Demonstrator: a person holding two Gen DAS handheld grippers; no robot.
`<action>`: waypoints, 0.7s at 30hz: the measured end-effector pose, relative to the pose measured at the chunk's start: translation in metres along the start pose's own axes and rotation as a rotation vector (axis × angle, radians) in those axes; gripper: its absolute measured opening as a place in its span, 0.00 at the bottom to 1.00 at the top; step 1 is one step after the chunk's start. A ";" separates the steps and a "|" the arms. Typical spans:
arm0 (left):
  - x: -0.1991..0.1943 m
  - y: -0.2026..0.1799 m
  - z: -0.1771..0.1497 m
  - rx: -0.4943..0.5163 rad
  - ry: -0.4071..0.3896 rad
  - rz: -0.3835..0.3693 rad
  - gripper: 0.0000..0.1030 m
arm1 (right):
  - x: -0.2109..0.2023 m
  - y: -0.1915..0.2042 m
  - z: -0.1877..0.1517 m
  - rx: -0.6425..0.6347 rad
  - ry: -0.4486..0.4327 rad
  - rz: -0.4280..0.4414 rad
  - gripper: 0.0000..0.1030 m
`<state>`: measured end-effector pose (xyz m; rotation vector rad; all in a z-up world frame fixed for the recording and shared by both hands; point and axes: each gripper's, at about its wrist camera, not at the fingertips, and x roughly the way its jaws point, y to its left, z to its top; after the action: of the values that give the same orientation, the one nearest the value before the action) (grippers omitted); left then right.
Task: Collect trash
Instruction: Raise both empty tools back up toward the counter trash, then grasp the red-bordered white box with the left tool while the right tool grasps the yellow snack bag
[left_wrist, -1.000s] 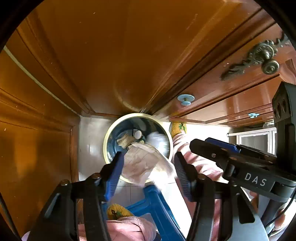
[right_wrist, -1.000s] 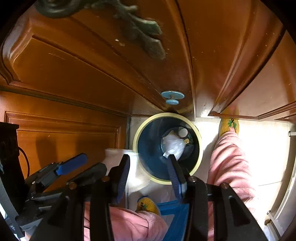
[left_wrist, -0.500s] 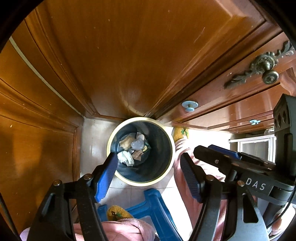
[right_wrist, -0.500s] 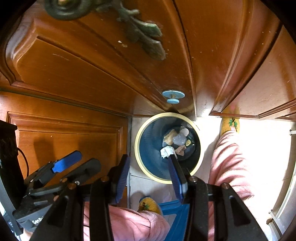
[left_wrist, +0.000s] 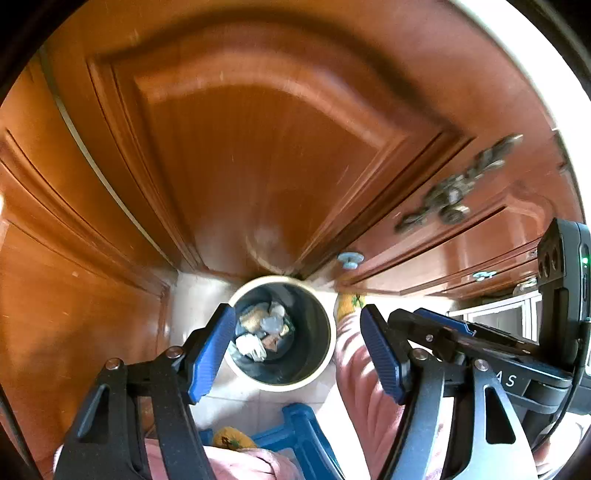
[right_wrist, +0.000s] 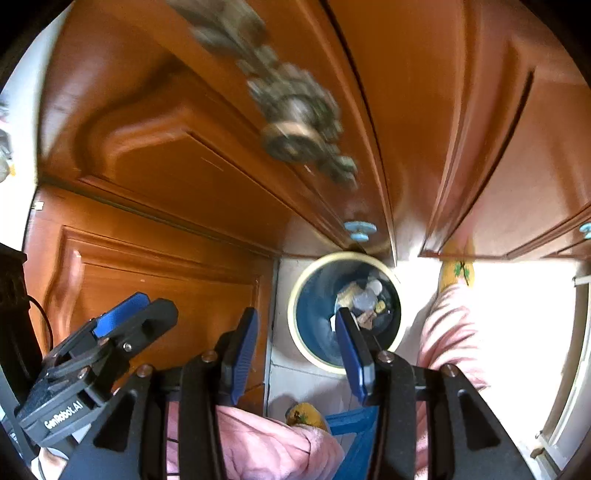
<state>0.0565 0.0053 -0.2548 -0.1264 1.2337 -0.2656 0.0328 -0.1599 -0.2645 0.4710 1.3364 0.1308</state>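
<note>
A dark blue trash bin (left_wrist: 274, 386) with a cream rim stands on the tiled floor in the corner of the wooden cabinets. Crumpled paper and other scraps (left_wrist: 258, 330) lie at its bottom. My left gripper (left_wrist: 296, 350) hangs high above the bin, open, with nothing between its blue pads. In the right wrist view the same bin (right_wrist: 295, 310) and its scraps (right_wrist: 364, 297) sit below and to the right. My right gripper (right_wrist: 297, 350) is open and empty too, with one finger (right_wrist: 351, 347) crossing the bin's mouth.
Brown cabinet doors (left_wrist: 258, 166) rise close behind the bin, with an ornate metal handle (right_wrist: 295, 125) and a pale blue knob (left_wrist: 349, 260). A person's pink trouser legs (right_wrist: 454, 325), yellow slippers (left_wrist: 349, 302) and a blue stool (left_wrist: 299, 432) crowd the floor in front.
The crumpled paper that sat between my left pads has dropped into the bin, and those jaws have widened. Both grippers have risen, so the bin looks smaller.
</note>
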 end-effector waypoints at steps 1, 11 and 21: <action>-0.009 -0.002 0.000 0.006 -0.012 -0.003 0.67 | -0.007 0.004 0.000 -0.009 -0.014 0.002 0.42; -0.093 -0.015 0.009 0.082 -0.141 -0.018 0.67 | -0.082 0.040 0.000 -0.117 -0.144 0.033 0.42; -0.187 -0.046 0.056 0.187 -0.288 -0.033 0.67 | -0.173 0.079 0.028 -0.220 -0.274 0.068 0.42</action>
<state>0.0466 0.0081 -0.0546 -0.0221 0.9164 -0.3765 0.0321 -0.1576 -0.0726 0.3337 1.0241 0.2574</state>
